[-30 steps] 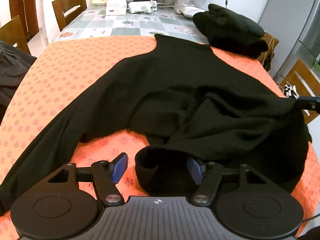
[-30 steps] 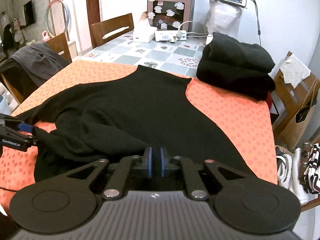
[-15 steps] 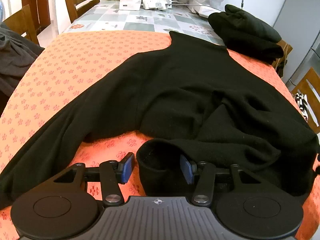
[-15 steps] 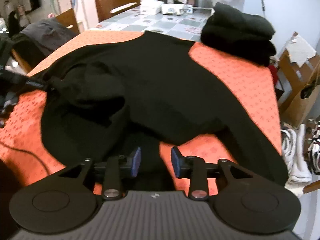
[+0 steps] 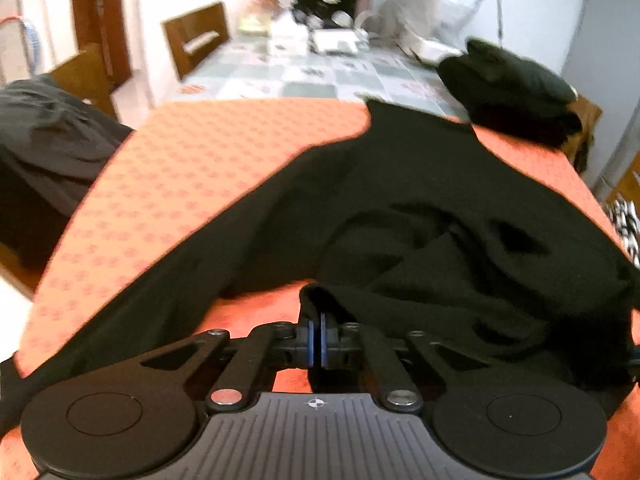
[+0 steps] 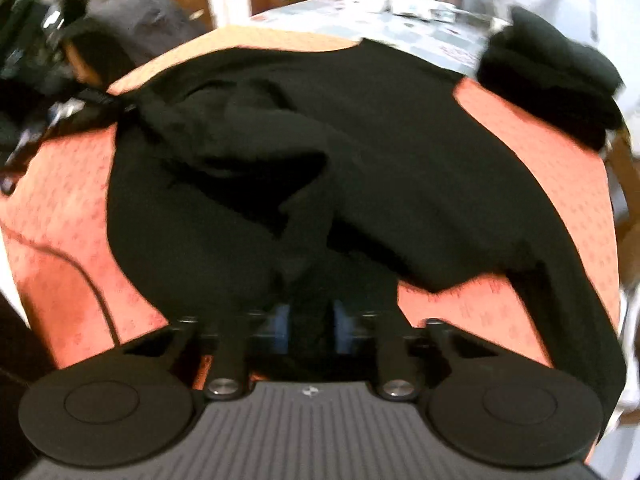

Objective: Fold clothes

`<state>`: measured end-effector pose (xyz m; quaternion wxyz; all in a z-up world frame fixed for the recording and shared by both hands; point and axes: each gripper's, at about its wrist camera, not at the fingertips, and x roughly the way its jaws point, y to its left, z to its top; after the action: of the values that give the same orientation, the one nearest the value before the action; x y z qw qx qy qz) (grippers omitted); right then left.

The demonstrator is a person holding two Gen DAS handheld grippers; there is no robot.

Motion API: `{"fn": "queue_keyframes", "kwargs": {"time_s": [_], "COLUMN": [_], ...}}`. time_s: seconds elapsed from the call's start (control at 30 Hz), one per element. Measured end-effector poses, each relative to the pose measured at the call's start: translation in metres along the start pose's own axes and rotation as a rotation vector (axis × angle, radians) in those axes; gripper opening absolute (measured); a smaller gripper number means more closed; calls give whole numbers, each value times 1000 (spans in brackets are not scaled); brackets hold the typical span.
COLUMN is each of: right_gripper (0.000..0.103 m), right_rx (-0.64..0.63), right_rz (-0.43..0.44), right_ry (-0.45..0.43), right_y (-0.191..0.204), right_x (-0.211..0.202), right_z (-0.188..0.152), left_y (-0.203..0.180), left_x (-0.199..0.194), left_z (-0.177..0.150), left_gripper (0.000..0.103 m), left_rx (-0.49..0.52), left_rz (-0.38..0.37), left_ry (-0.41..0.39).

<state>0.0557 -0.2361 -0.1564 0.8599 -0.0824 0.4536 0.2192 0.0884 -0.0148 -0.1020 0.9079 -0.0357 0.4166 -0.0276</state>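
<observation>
You have a black sweater [image 5: 420,184] lying spread out on the orange tablecloth [image 5: 192,168]. Its neck end points to the far side of the table, and its bottom part is bunched up close to you.

Your left gripper [image 5: 314,338] is pressed together. Its blue pads [image 5: 309,340] pinch a rolled edge of the sweater, right at the near side of the crumpled part. The cloth stands up in a little ridge just past the pads. One long sleeve [image 5: 168,288] runs off to the left side of this view, down toward the near corner of the table.

Your right gripper [image 6: 308,326] is closing. A fold of the black sweater [image 6: 360,152] sits between its blue pads [image 6: 280,324], and the pads look like they touch the cloth on both sides, but this view is blurry. The other sleeve [image 6: 580,312] runs down the right side of this view, over the orange cloth.

In the right view, your left gripper [image 6: 86,100] shows far off at the left, holding a pulled-up tip of the sweater.

A pile of folded black clothes [image 5: 512,88] sits at the far right corner of the table, close to the sweater's shoulder. A grey garment [image 5: 48,128] hangs on a chair at the left.
</observation>
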Motion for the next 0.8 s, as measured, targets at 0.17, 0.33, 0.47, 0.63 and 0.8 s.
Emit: {"fn": "queue_keyframes", "kwargs": {"time_s": [0.17,0.33,0.47,0.63,0.8], "right_gripper": [8,7,7,7,7], "right_rx": [57,114,179,325,419], "right_rz": [-10,-18,-33,-43,-109], "right_ry": [-87,-143,-189,-261,-301], "right_y": [-16,-23,-23,-12,16], "right_x": [-31,-70,-108,-160,-197], "right_z": [0,4,1,-23,-55], "left_y": [6,0,-6,-6,-3], "left_x": [-52,-103,-134,-168,-203], "left_z": [-3,-7,-9,-18,-40], "left_gripper": [5,5,5,5,5], "left_rx": [-42,-8,43,81,124], "left_rz": [36,45,29,-37,-106], "left_ry": [-93,-175,-215,-261,-289]}}
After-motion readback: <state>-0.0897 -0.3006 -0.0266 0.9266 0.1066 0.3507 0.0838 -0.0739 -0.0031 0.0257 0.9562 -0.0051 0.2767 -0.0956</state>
